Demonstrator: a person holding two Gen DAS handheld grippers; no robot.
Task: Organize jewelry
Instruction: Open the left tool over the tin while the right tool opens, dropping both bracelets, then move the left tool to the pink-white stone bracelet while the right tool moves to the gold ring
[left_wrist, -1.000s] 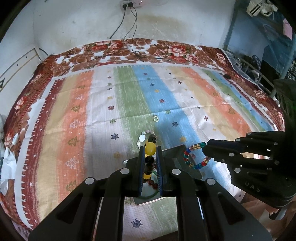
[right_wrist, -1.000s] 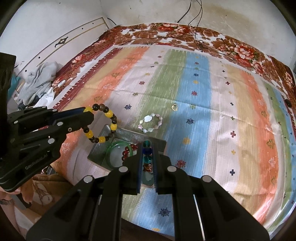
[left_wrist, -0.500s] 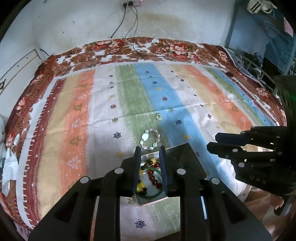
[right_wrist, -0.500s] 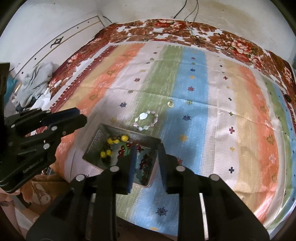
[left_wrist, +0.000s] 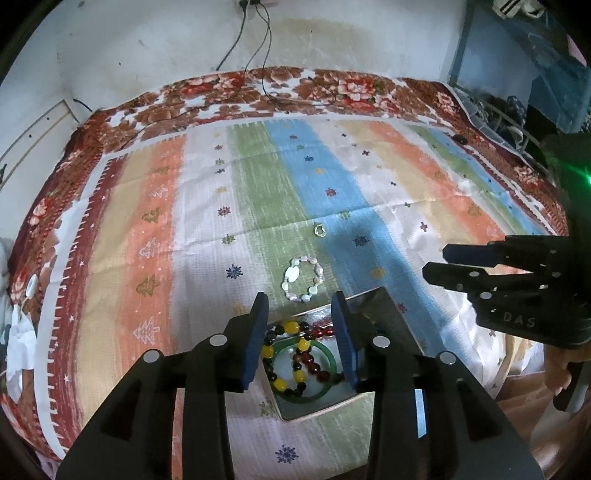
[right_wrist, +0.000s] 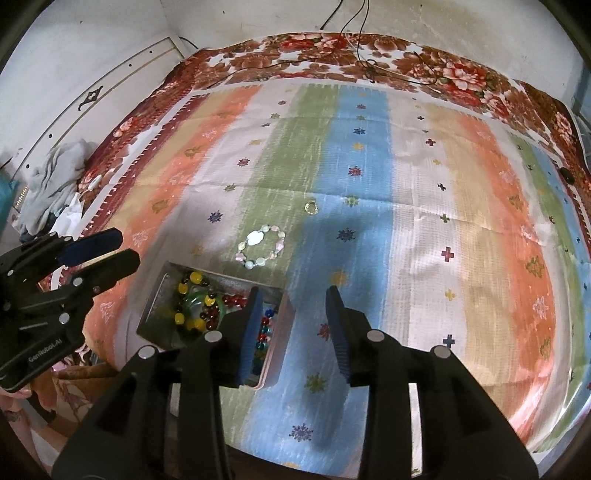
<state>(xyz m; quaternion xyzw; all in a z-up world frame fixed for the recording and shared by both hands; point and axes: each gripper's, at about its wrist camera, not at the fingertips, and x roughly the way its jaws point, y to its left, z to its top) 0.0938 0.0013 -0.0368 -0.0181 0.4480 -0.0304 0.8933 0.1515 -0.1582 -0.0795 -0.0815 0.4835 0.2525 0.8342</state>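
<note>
A metal tray (left_wrist: 384, 306) sits on the striped cloth near its front edge. In it lie a yellow and black bead bracelet (left_wrist: 279, 384), a green bangle (left_wrist: 314, 396) and red beads (left_wrist: 312, 363). The right wrist view also shows a multicoloured bead bracelet (right_wrist: 264, 332) at the tray's right end. My left gripper (left_wrist: 300, 304) hovers over the tray, its jaws opening with nothing between them. My right gripper (right_wrist: 292, 295) hangs over the tray's right wall (right_wrist: 282, 325), its jaws also opening and empty. A pale shell bracelet (left_wrist: 303, 280) and a small ring (left_wrist: 319, 230) lie on the cloth beyond the tray.
The floral bedspread (left_wrist: 221, 96) runs to the white wall, with cables (left_wrist: 266, 74) trailing down onto it. Grey clothes (right_wrist: 55, 177) are piled at the left edge. A blue shelf unit (left_wrist: 517, 92) stands at the right. A hand (left_wrist: 554, 369) holds the right gripper.
The left gripper let go of the yellow and black bracelet and the right one let go of the multicoloured bracelet. Both bracelets now lie in the tray, and both jaws have widened.
</note>
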